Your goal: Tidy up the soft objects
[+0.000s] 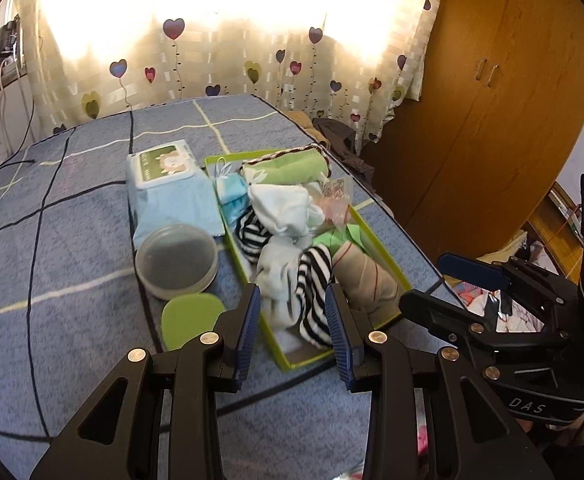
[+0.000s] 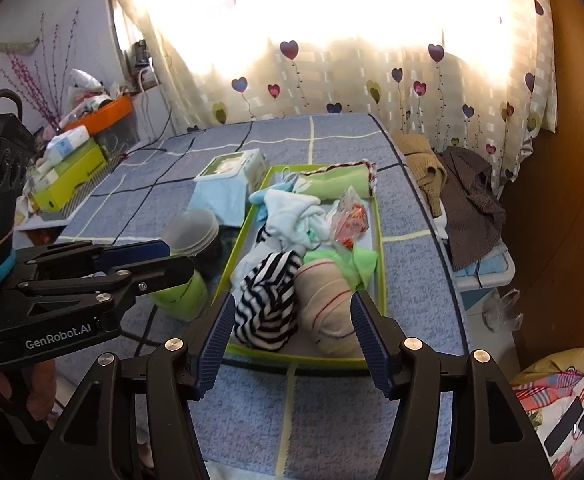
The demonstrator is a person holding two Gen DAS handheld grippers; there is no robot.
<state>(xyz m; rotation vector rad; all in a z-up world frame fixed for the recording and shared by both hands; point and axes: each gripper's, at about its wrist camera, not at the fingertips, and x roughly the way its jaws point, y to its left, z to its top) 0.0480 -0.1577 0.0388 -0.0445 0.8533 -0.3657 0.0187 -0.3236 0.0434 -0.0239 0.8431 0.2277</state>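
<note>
Right gripper [image 2: 292,332] fingers apart and empty, striped sock [image 2: 268,300] and beige sock [image 2: 324,304] just beyond.

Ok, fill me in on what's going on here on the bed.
A person holds a two-finger gripper in each hand over a green tray of small soft clothes on a blue checked bedspread. Both the left gripper and the right gripper are open and empty, poised at the tray's near end. Just ahead of them lie a black-and-white striped piece and a beige rolled sock. A clear round container and a wipes pack sit beside the tray.
</note>
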